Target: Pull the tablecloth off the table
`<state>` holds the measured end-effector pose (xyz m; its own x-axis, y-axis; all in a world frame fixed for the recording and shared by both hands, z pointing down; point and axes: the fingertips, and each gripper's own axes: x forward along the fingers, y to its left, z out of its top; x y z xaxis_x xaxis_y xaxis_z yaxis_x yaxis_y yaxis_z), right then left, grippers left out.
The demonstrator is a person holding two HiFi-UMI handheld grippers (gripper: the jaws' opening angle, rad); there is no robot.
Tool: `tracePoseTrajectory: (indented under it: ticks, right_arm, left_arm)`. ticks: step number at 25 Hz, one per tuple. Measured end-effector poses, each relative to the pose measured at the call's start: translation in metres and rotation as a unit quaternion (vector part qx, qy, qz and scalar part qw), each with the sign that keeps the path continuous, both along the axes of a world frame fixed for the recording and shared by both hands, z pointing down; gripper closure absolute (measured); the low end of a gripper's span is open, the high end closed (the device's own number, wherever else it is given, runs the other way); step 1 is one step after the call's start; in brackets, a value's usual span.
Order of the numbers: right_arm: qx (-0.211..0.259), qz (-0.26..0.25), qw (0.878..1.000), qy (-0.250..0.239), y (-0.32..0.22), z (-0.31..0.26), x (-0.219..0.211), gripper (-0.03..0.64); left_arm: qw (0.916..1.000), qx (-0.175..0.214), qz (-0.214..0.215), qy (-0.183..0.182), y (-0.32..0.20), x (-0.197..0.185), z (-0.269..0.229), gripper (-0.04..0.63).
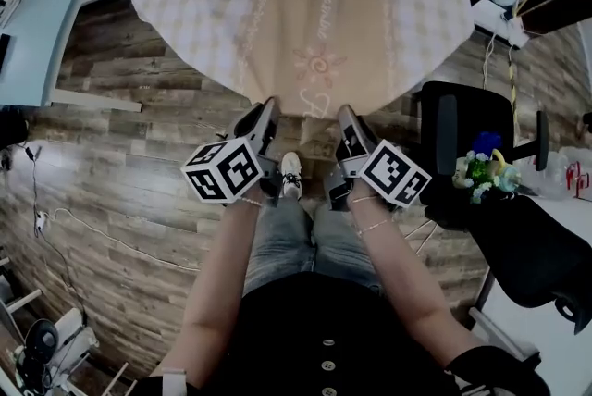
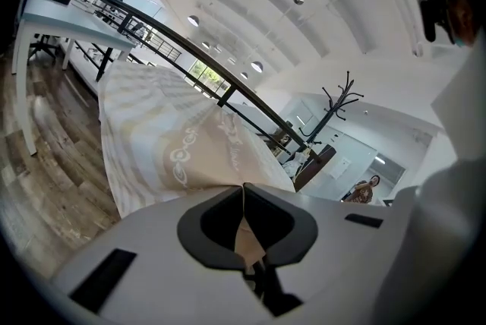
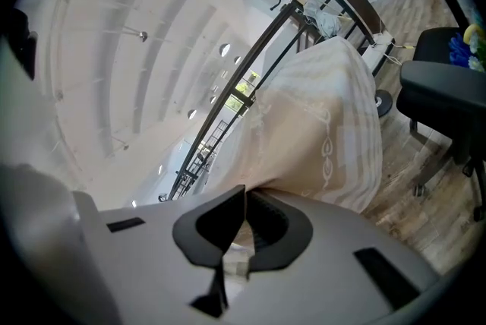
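Both grippers are clamped on the tablecloth [image 1: 305, 6]. The left gripper [image 2: 243, 190] has its jaws closed on a thin fold of beige hem. The right gripper [image 3: 244, 196] is the same, with cloth bunched right at the jaw tips.

Risks, as a judgement:
- The bite on each side is shallow. A hard tug could slip the hem out of one jaw, leaving a one-sided pull that skews the cloth.
- Uneven pull could drag or snag the cloth on the table edge hidden underneath.
- The freed cloth drops toward the person's shoe [image 1: 291, 172] and the wood floor [image 1: 120, 191], so it could be stepped on.
- The black office chair [image 1: 453, 140] at mid right is near the cloth's right side and could catch it.

Position: the cloth fills the upper middle of the head view. Its near edge hangs down to frame centre, where the grippers hold it side by side, one on each side of the embroidered centre strip.
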<state>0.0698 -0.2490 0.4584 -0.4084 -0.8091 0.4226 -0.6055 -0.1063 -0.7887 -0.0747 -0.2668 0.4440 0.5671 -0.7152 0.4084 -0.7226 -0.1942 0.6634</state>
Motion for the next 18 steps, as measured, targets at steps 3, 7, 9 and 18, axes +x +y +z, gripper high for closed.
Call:
tracePoseTrajectory:
  ticks: [3, 7, 9, 18]
  right_arm:
    - [0.002, -0.01, 1.0, -0.002, 0.026, -0.006, 0.004, 0.591]
    - [0.006, -0.022, 1.0, -0.006, 0.055, -0.013, 0.013, 0.59]
    - [0.005, -0.028, 1.0, -0.01, 0.07, -0.016, 0.016, 0.589]
    - [0.019, -0.079, 0.997, -0.009, 0.119, -0.034, 0.024, 0.589]
  left_arm:
    - [1.0, 0.003, -0.006, 0.001, 0.027, 0.004, -0.006, 0.578]
    - [0.9999, 0.009, -0.013, 0.001, 0.059, 0.013, -0.015, 0.578]
    - [0.9998, 0.01, -0.018, 0.0, 0.076, 0.016, -0.018, 0.578]
    - [0.9991, 0.017, -0.038, 0.004, 0.141, 0.026, -0.035, 0.578]
